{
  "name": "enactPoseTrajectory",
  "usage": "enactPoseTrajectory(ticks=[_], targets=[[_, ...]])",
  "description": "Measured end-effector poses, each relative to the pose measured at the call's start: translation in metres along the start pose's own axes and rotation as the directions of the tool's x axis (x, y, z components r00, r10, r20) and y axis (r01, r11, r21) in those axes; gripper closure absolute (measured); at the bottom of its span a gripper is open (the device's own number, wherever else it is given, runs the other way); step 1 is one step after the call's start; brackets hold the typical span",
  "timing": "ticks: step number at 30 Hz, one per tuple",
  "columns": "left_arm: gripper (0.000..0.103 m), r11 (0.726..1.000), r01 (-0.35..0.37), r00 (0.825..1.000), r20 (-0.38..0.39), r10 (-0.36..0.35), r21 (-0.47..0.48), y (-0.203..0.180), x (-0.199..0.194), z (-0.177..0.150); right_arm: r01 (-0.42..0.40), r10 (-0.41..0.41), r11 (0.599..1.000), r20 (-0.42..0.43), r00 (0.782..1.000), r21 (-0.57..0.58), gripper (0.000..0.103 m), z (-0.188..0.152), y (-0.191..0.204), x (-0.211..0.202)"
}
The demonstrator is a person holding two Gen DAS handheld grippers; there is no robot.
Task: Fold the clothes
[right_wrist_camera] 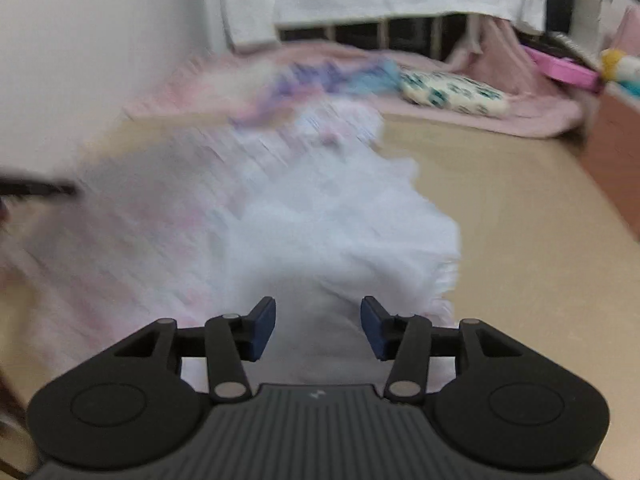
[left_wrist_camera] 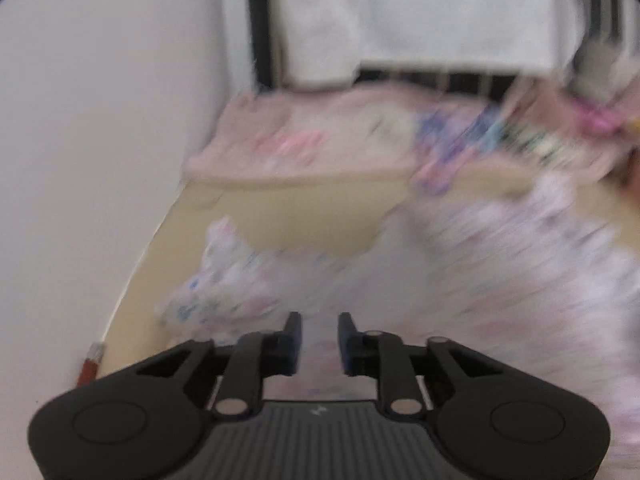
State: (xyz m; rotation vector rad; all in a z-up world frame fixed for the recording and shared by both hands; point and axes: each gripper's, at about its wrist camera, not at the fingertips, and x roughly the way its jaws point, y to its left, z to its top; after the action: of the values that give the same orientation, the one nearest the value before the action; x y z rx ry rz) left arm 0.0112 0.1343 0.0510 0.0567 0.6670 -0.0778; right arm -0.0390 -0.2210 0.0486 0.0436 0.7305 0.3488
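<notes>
A white garment with a faint pink and blue print (left_wrist_camera: 460, 264) lies spread and rumpled on the tan table (left_wrist_camera: 304, 224), blurred in both views. My left gripper (left_wrist_camera: 320, 338) hovers low over its near edge, by a crumpled corner (left_wrist_camera: 216, 280). Its blue-padded fingers (left_wrist_camera: 294, 340) stand a little apart, with nothing pinched between them. In the right wrist view the same garment (right_wrist_camera: 320, 216) runs forward from my right gripper (right_wrist_camera: 318, 328). Those jaws stand wider, with white cloth lying under the gap and the pads (right_wrist_camera: 264, 326) bare.
A pink blanket (right_wrist_camera: 500, 116) with a purple patterned cloth (right_wrist_camera: 320, 76) and a white teal-spotted bundle (right_wrist_camera: 452, 92) lies along the table's far side. A white wall (left_wrist_camera: 100, 140) bounds the left. A brown box (right_wrist_camera: 616, 144) stands at the right edge.
</notes>
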Motion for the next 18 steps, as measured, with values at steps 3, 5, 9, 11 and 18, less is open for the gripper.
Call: enactPoseTrajectory(ticks=[3, 5, 9, 11, 18], targets=[[0.067, 0.997, 0.073, 0.997, -0.015, -0.072, 0.032, -0.026, -0.015, -0.005, -0.135, 0.135, 0.991, 0.005, 0.991, -0.019, 0.055, 0.040, 0.008, 0.026], [0.069, 0.997, 0.050, 0.998, -0.039, -0.048, 0.059, -0.036, -0.012, -0.017, -0.206, 0.205, 0.979, -0.067, 0.977, -0.006, 0.056, 0.064, 0.015, 0.066], [0.073, 0.999, -0.018, 0.998, -0.060, 0.021, 0.044, -0.029, -0.018, -0.049, -0.069, 0.068, 0.998, -0.145, 0.987, -0.004, 0.062, 0.075, 0.028, 0.119], [0.073, 0.999, -0.016, 0.998, -0.063, 0.018, 0.031, -0.023, -0.022, -0.062, -0.119, 0.114, 0.992, -0.121, 0.986, -0.034, 0.068, 0.065, 0.037, 0.117], [0.073, 1.000, -0.001, 1.000, -0.024, 0.001, -0.011, -0.011, -0.045, -0.086, -0.091, 0.091, 0.996, 0.004, 0.996, -0.021, 0.102, 0.058, 0.047, 0.116]])
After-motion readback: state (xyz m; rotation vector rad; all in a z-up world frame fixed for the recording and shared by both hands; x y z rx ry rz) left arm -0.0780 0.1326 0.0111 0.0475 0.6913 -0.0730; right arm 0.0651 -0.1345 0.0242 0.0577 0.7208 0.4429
